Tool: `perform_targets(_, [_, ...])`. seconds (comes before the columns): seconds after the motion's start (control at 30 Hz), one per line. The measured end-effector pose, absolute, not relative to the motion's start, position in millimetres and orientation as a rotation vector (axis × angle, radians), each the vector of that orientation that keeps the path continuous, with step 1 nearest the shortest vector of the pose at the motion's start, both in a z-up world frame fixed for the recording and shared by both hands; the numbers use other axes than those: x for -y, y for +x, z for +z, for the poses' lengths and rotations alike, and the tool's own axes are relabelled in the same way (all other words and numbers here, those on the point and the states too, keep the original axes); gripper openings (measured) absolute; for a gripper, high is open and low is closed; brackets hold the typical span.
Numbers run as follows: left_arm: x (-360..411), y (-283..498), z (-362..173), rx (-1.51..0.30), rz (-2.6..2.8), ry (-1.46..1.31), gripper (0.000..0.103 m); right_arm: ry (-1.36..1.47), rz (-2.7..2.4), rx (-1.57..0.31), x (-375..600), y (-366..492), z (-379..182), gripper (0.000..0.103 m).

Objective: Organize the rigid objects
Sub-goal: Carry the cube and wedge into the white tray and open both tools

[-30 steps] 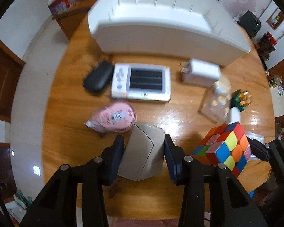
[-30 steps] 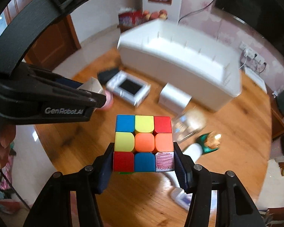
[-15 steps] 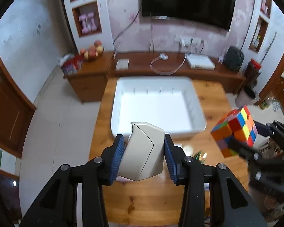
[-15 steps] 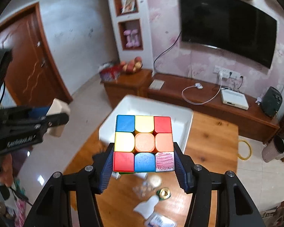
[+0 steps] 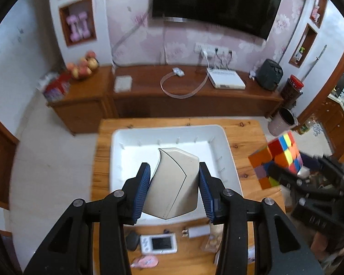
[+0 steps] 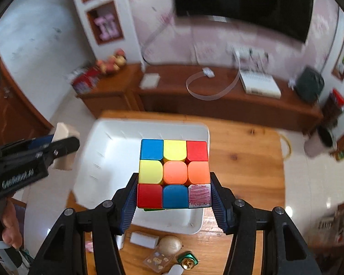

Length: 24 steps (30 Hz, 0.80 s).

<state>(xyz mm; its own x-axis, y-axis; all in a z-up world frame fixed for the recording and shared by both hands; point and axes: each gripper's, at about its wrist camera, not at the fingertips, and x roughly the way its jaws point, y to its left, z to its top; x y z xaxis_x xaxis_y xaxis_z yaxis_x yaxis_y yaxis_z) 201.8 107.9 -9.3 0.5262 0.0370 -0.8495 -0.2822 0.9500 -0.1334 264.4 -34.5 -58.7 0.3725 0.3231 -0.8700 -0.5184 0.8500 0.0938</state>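
Observation:
My left gripper (image 5: 173, 186) is shut on a beige angular plastic object (image 5: 173, 183), held high above the white bin (image 5: 227, 146) on the wooden table. My right gripper (image 6: 173, 192) is shut on a multicoloured puzzle cube (image 6: 174, 174), also raised over the white bin (image 6: 89, 160). In the left wrist view the cube (image 5: 278, 158) hangs to the right of the bin. In the right wrist view the beige object (image 6: 65, 146) shows at the left, beside the bin. The bin's interior looks bare.
On the near table strip lie a white handheld console (image 5: 159, 244), a black object (image 5: 131, 240), a pink packet (image 5: 145, 261), a white charger (image 6: 143, 239), a clear packet (image 6: 159, 259) and a green-gold trinket (image 6: 187, 261). A sideboard (image 5: 172, 96) stands behind. A hand (image 6: 10, 229) shows left.
Both grippers rose and tilted up from the table with their objects. The bin, first seen from the side, now lies below both of them, further under than half a second ago.

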Motion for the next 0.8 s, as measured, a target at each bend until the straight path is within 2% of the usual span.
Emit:
perform_targets(0.3, [-121.3,267.2,-150.9,-1.209,0.099,-0.427,0.045,-0.245,0.429,-1.307,12.3,285.2,-188.0,0.058])
perform_targets(0.43, [-113.5,283.6,-195.1,-1.281,0.059,-0.461,0.045,-0.282,0.408,-1.337,-2.0,287.4,-213.1,0.058])
perform_targets(0.6, [-109.7,297.7,-223.9,-1.32,0.046,-0.521,0.045,-0.362,0.395,-1.31,-19.8,287.4,-221.9,0.058])
perform_targets(0.63, [-110.2,300.9,-227.6,-1.328,0.053,-0.519,0.045,-0.383,0.391,-1.303,-22.2,286.7,-222.5,0.06])
perform_targets(0.73, [-106.3,304.6,-231.3,-1.352,0.059,-0.519,0.046,-0.414,0.393,-1.287,-25.2,282.8,-221.8,0.077])
perform_targets(0.8, [-103.7,303.1,-232.5,-1.358,0.065,-0.539,0.05,-0.421,0.385,-1.266,-22.4,278.1,-217.4,0.077])
